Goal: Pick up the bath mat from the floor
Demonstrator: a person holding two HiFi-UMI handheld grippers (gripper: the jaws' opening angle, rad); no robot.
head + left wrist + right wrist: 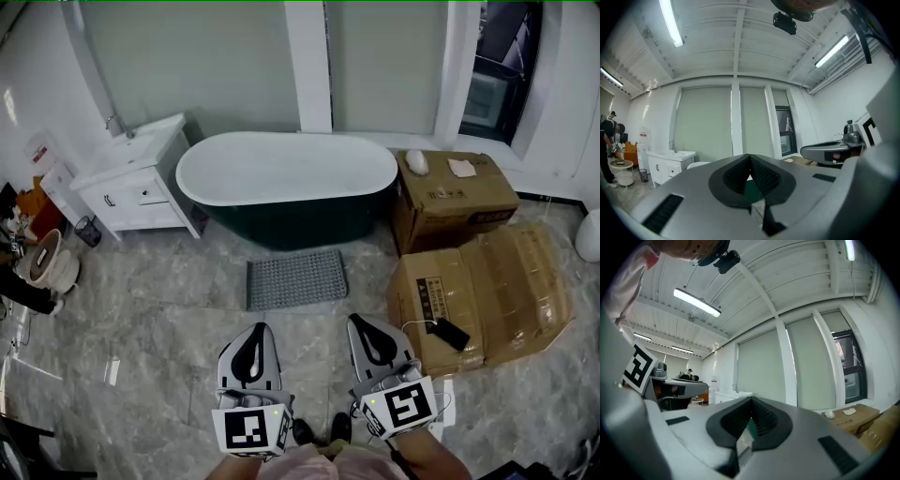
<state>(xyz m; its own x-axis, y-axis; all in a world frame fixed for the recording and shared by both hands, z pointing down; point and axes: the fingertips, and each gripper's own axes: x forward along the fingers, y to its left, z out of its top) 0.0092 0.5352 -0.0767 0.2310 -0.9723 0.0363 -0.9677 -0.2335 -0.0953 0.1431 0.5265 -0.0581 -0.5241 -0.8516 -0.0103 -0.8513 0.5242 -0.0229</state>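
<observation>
Currently, at the far left edge of the head view, a person (21,281) in dark clothing is partly cut off, next to a low round stool (45,258). Right of that, a white vanity cabinet (131,186) with a faucet stands against the far wall, just beside the left end of the bathtub (286,178), which is white inside and dark outside. The bath mat (296,278) is grey, rectangular and textured. It lies flat on the grey marbled floor (159,309) just on the near side of the tub, roughly centred on it. It is farther off than both claws and touches neither. The left claw (257,330) is held level at the near edge, pointing toward the far wall. Its own view shows the left claw (750,157) clenched, with ribbed pads meeting at the tips and nothing held between them. Two dark shoes (321,429) show on the floor between the two marker cubes. The right claw (362,322) sits alongside the left, level and on the same heading. Its own view shows the right claw (751,402) likewise clenched and holding nothing. Further right, a cardboard box (455,195) stands just beside the tub's right end, with two small white items on top. Nearer is a larger taped carton (502,281), carrying a black device (452,334) with a white cable. At the far right is a dark window (506,66).
</observation>
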